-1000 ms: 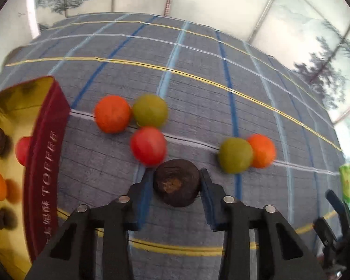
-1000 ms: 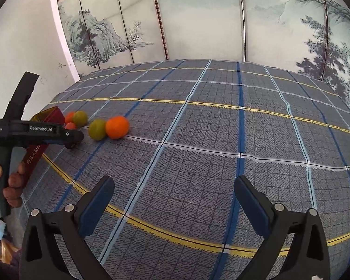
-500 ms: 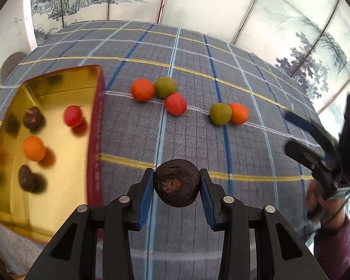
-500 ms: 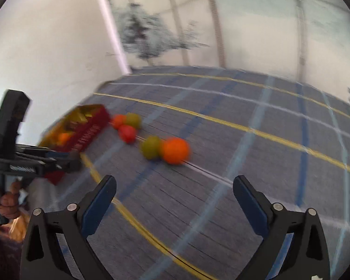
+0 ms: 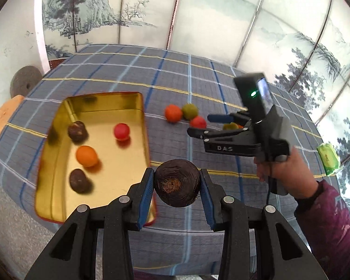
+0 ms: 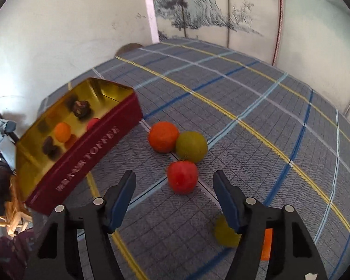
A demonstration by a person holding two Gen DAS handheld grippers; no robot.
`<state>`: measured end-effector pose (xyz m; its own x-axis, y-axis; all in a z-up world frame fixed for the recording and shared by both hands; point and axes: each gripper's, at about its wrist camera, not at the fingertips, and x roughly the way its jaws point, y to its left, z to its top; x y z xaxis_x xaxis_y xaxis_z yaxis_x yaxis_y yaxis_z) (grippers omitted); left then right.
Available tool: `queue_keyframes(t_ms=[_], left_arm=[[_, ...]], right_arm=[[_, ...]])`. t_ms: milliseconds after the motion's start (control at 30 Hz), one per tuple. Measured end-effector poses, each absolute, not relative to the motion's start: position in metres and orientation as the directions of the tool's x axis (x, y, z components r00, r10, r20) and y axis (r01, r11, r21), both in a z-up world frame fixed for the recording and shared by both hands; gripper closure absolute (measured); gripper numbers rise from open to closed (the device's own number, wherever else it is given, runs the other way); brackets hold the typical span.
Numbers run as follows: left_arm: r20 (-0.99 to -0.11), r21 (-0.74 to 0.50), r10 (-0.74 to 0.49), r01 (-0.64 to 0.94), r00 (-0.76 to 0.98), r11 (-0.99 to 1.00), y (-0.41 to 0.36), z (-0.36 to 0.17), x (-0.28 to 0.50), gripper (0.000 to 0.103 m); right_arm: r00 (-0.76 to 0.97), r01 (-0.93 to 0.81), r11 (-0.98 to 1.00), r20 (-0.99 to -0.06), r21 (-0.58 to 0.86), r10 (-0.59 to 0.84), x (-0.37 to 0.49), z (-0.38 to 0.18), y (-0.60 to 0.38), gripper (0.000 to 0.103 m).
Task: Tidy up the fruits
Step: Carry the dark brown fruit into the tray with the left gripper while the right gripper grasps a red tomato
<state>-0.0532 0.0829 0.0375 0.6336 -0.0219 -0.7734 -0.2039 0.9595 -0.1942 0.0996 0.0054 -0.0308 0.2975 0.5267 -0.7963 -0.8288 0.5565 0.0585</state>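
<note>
Painted landscape screens stand behind the table, and its plaid cloth (image 5: 189,88) carries everything you need. Your left gripper (image 5: 177,187) is pinching a dark brown fruit (image 5: 176,183) between its blue pads, held just off the near right corner of the gold tin (image 5: 143,116). Inside that tin already lie two dark fruits, an orange one and a red one, all apart from each other.

Your right gripper (image 6: 175,192) points down at the red fruit (image 6: 182,176) on the cloth; its jaws are closing, yet the pads do not press on the fruit, which sits just ahead of the tips. Touching or nearly touching behind it are an orange fruit (image 6: 163,139) and a green fruit (image 6: 191,146). Another green fruit (image 6: 224,233) lies low beside the right finger.

By my reading, you are mid-sort: one drop-off and one pickup. Next, carry the left load over the tin's open floor and release it low so it does not roll into the others. With the right, push forward until the red fruit sits squarely between the pads, without nudging its neighbours.
</note>
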Motion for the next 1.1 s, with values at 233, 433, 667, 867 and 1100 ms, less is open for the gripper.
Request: queue_keyframes(t_ms=[233, 433, 667, 867, 1100], left_arm=[[-0.767, -0.208, 0.001, -0.250, 0.642, 0.946, 0.113, 0.035, -0.069, 0.063], [-0.757, -0.169, 0.059, -0.282, 0.651, 0.945, 0.140, 0.030, -0.072, 0.063], [-0.754, -0.100, 0.107, -0.275, 0.648, 0.956, 0.165, 0.018, -0.052, 0.063], [-0.764, -0.041, 0.143, -0.268, 0.629, 0.962, 0.177, 0.010, -0.029, 0.063], [-0.777, 0.013, 0.175, -0.262, 0.605, 0.965, 0.184, 0.007, -0.002, 0.063]], right_arm=[[0.305, -0.804, 0.593, -0.821, 0.049, 0.482, 0.107, -0.043, 0.014, 0.075], [0.320, -0.780, 0.615, -0.769, 0.119, 0.553, 0.065, -0.036, -0.012, 0.075], [0.344, -0.743, 0.655, -0.764, 0.134, 0.547, 0.033, -0.044, -0.033, 0.075], [0.356, -0.735, 0.668, -0.772, 0.115, 0.526, 0.031, -0.045, -0.032, 0.075], [0.364, -0.736, 0.669, -0.774, 0.101, 0.518, 0.030, -0.046, -0.031, 0.074]])
